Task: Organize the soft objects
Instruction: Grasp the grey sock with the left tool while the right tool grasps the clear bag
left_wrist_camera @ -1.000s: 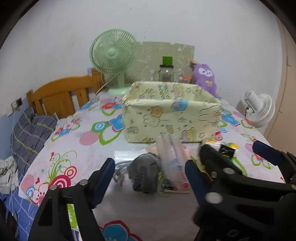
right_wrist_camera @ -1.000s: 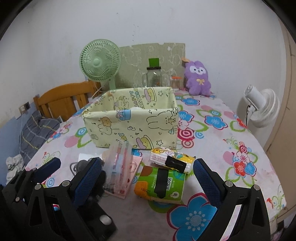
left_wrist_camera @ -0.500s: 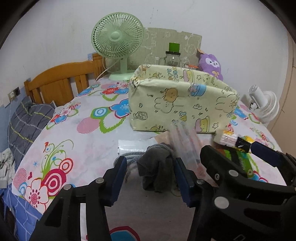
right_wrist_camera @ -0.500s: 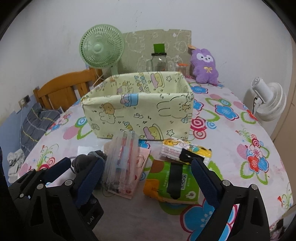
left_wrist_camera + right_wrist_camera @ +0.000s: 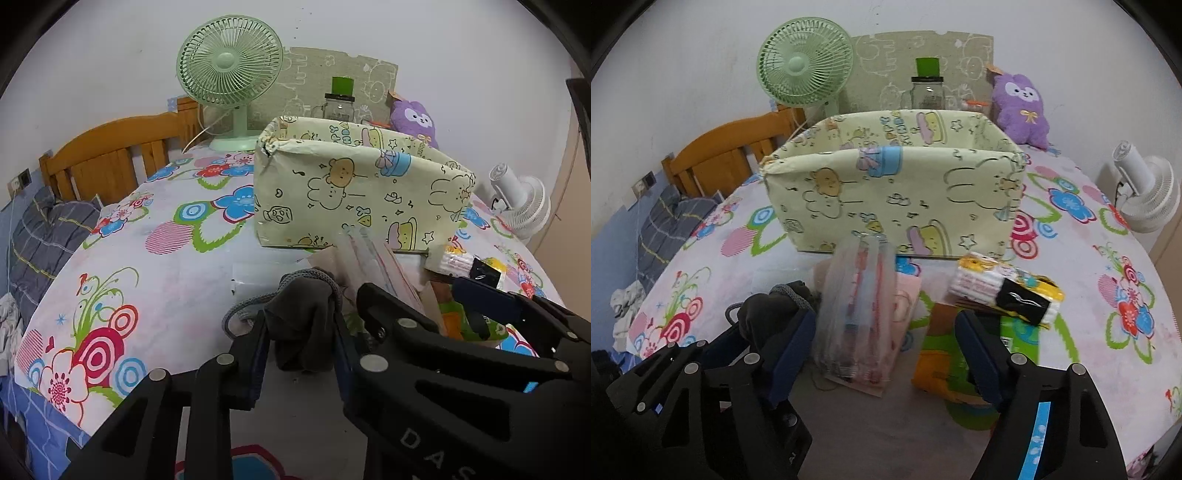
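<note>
The left gripper [image 5: 301, 341] has just been closing, its pads now pressing a crumpled dark grey sock [image 5: 303, 321] with a ribbed lighter cuff, lying on the flowered tablecloth [image 5: 155, 258] before the yellow cartoon-print box [image 5: 354, 195]. The right gripper [image 5: 886, 343] has been narrowing but stands wide around a clear plastic packet [image 5: 857, 306], not touching it.

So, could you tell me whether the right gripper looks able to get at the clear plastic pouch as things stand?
Probably yes. The clear plastic pouch already stands between the right gripper jaws, which have just been closing with nothing above it; the left gripper, clamping the grey cloth, crowds one side.
</note>
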`<action>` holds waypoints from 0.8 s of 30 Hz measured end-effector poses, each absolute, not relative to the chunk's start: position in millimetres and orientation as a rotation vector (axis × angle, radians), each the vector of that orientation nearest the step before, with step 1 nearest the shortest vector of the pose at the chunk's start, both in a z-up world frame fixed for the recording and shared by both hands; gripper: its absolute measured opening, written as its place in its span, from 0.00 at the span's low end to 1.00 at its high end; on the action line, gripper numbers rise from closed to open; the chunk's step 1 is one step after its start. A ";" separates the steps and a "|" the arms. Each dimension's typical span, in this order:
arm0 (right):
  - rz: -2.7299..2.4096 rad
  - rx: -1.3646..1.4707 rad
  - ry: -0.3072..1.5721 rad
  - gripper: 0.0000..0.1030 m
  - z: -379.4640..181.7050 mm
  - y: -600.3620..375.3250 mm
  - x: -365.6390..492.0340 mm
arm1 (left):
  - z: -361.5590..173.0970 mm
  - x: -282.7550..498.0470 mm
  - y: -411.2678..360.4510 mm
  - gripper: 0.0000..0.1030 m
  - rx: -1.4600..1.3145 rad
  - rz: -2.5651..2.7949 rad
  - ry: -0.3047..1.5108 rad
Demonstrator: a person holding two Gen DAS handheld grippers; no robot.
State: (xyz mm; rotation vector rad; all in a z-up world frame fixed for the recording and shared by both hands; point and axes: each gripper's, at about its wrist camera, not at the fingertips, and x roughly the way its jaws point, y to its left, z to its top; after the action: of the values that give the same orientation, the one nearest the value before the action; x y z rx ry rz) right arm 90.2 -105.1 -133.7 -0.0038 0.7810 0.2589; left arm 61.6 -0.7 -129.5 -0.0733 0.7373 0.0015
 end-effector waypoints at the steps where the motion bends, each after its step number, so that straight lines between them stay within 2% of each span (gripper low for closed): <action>1: 0.262 -0.006 0.780 0.79 -133.5 -103.0 90.6 | -129.2 61.9 0.3 0.30 -0.070 0.007 0.738; 6: 0.265 0.001 0.796 0.78 -136.9 -97.4 96.2 | -130.5 63.8 5.0 0.30 -0.069 0.013 0.749; 15: 0.244 -0.012 0.810 0.67 -141.2 -93.3 103.8 | -131.7 65.9 10.3 0.29 -0.058 0.050 0.754; 19: 0.268 -0.014 0.817 0.53 -141.7 -90.4 103.4 | -132.2 65.6 10.6 0.29 -0.054 0.053 0.762; 24: 0.292 0.024 0.845 0.45 -146.5 -90.1 104.0 | -134.0 64.5 8.8 0.29 -0.041 0.056 0.765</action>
State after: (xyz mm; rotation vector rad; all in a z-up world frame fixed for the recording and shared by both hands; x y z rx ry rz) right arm 104.0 -90.1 -146.5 0.0236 0.8445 0.2922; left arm 64.5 8.8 -134.0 -0.0413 0.7647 0.0564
